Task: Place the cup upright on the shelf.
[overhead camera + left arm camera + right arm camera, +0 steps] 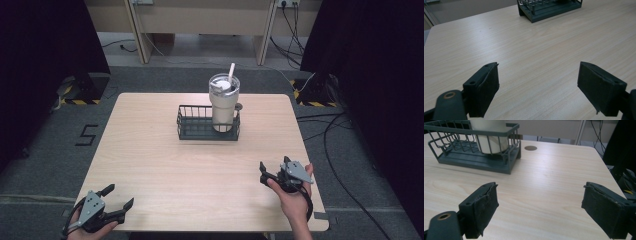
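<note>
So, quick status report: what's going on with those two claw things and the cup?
Left gripper open, empty. Right gripper open, empty. Tumbler upright in wire basket, untouched. Bare table between.

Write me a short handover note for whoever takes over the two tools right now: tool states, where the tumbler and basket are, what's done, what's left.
Left tool: open, holding nothing, at the table's near left corner.
Right tool: open, holding nothing, near the table's near right edge.
Tumbler: cream, lidded, with a straw, upright in the right end of the dark wire basket.
Basket: on the table's far middle, apart from both tools.
Done: nothing handled so far, judging by the layout.
Left: likely reach for the tumbler; the right tool sits nearer to it.
</note>
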`<state>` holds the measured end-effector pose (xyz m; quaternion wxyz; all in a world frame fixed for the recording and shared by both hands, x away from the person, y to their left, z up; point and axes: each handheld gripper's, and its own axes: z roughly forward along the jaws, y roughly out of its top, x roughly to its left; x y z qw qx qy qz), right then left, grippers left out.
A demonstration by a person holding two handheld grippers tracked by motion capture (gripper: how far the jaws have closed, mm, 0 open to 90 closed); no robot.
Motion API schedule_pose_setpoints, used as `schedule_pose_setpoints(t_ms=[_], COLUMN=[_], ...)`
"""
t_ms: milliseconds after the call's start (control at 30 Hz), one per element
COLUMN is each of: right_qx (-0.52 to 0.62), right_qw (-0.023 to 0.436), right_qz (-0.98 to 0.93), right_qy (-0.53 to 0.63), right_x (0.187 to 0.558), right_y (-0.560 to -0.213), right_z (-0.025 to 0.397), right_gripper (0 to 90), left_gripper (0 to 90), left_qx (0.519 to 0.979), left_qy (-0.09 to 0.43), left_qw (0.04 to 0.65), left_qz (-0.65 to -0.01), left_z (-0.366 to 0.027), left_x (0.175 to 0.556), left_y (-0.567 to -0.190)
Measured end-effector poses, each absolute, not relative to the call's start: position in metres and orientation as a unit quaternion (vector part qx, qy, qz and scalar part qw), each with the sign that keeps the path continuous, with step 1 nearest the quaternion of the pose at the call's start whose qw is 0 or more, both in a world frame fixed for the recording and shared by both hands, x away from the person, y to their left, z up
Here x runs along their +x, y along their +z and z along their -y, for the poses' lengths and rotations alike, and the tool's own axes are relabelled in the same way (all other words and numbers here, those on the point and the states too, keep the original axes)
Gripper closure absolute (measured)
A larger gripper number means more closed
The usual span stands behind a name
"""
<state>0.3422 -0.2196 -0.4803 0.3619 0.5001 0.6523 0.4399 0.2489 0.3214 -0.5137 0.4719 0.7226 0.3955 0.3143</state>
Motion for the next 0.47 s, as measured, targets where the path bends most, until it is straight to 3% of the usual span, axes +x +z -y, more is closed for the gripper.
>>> schedule_pose_setpoints(t_ms=[467], right_qx=[0.512], right_qw=[0.361], right_qz=[-0.65], right_qy=[0.43], right_x=[0.322], right_y=[-0.492], right_z=[0.232], right_gripper=[14.5], left_gripper=[16.7], left_qx=[0.721], left_qy=[0.315], left_qw=[0.472], left_qz=[-0.397], left_z=[-0.321], left_x=[0.25], left_y=[-0.514])
